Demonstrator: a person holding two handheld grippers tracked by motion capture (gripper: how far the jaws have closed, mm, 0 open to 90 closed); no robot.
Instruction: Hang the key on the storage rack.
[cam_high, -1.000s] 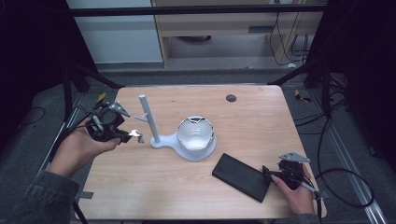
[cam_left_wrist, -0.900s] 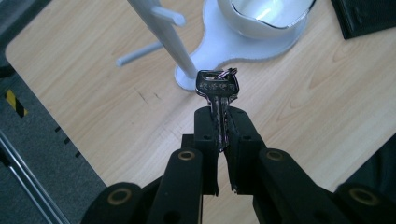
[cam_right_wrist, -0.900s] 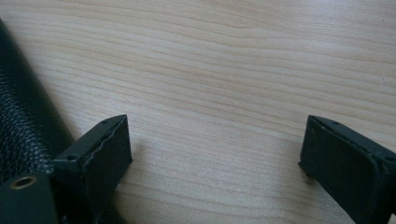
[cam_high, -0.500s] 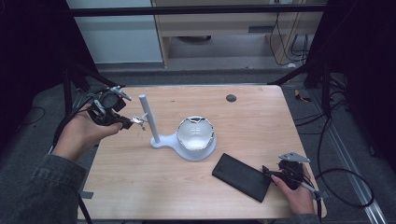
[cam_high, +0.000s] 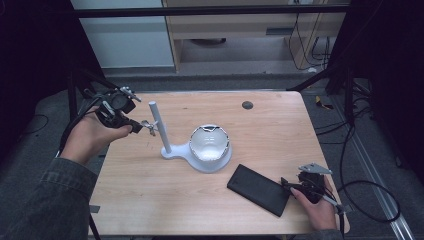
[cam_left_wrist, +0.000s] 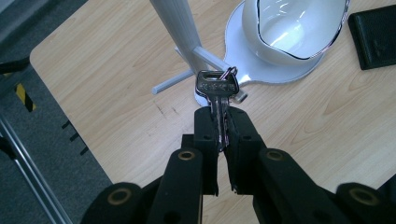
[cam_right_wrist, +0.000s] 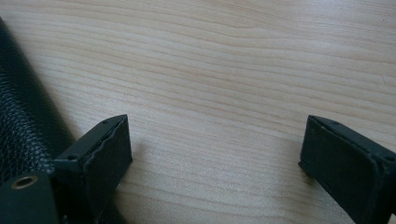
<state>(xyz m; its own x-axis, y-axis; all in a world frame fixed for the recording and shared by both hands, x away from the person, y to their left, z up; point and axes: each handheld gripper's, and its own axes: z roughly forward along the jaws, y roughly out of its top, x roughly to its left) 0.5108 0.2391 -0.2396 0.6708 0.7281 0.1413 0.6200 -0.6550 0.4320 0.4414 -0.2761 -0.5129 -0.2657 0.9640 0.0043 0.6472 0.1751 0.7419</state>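
- While the left gripper (cam_left_wrist: 219, 128) pinches one key (cam_left_wrist: 215, 88) by its blade, the key's head sits beside the white stand's post (cam_high: 159, 127).
- One white bowl (cam_high: 210, 142) sits beyond it.
- One black wallet (cam_high: 259, 189) lies by the spread, empty right gripper (cam_right_wrist: 215, 154).
- Wooden table (cam_high: 270, 135); grey floor around.
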